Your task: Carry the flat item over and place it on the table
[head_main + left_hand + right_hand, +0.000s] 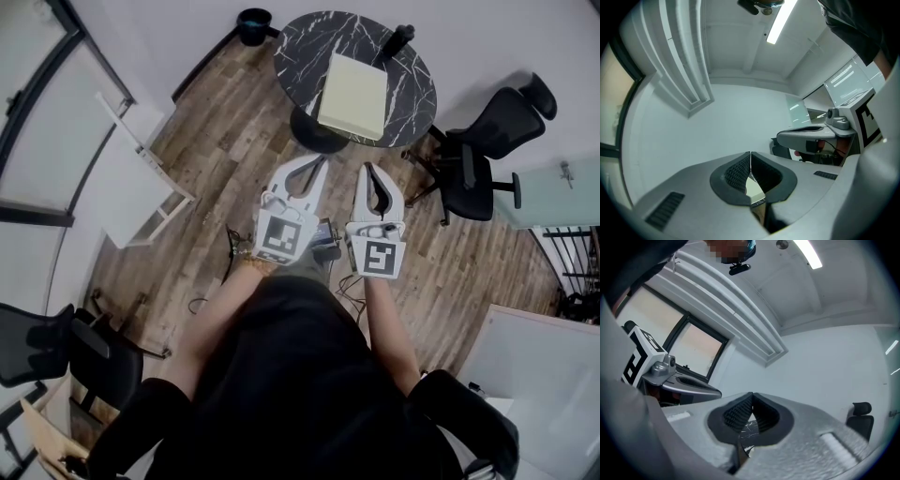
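So the pale flat item (353, 96) is lying on the round marble surface (302, 49). Left gripper (320, 163) and right gripper (367, 169) hover side by side just short of it, jaws pinched together, both empty.

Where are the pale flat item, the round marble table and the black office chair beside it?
pale flat item (353, 96), head view, middle of its top face
round marble table (302, 49), head view, bare top left of the item
black office chair (502, 120), head view, its backrest
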